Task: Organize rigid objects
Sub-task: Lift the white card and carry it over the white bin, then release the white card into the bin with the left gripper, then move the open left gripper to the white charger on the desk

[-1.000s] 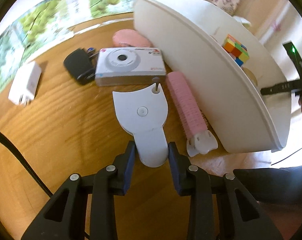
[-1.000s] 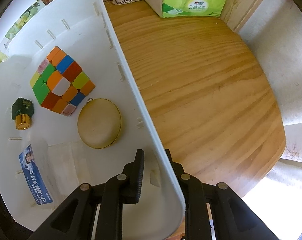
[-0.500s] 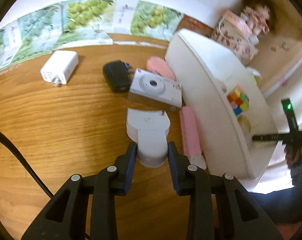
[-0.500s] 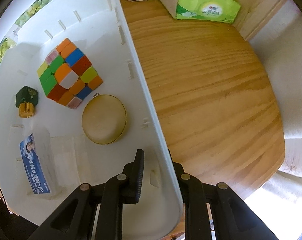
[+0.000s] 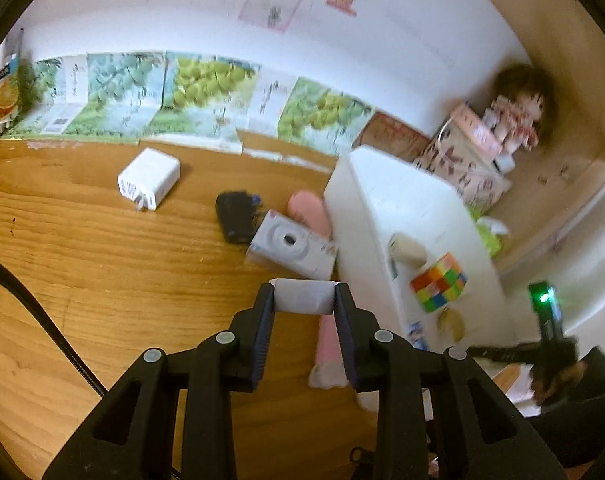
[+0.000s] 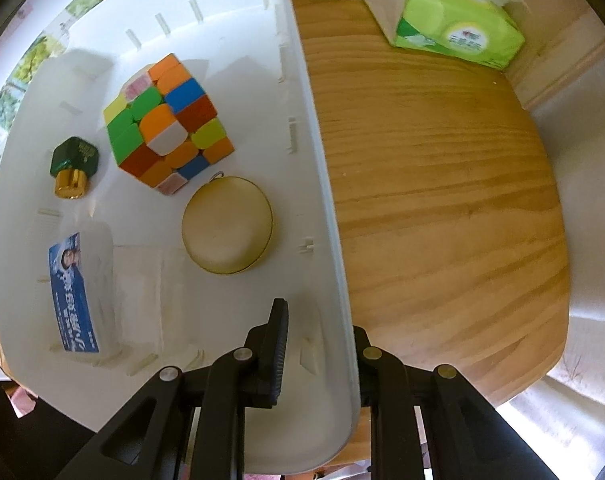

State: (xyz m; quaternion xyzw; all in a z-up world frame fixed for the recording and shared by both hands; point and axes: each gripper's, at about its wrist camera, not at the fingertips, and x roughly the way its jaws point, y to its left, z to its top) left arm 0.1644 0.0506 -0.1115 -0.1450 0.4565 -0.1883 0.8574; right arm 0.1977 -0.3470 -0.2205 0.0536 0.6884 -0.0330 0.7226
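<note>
surface: wooden table (image 5: 82,272) lying along a white wall lined with leafy posters
left gripper (image 5: 304,300): gripping a white plastic piece (image 5: 302,296) above the table, beside the white bin (image 5: 386,208)
right gripper (image 6: 318,328): clamping the bin's wall
bin: holding a colour cube (image 6: 166,120) and a round tin (image 6: 227,224)

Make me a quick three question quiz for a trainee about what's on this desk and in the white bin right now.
1. True or false: the left gripper is empty.
2. What does the right gripper clamp: A) tissue pack, B) the white bin's wall, C) puzzle cube?
3. Name the round item lying beside the puzzle cube in the bin.

Key:
1. False; it holds a white plastic piece.
2. B.
3. A tan round case.
</note>
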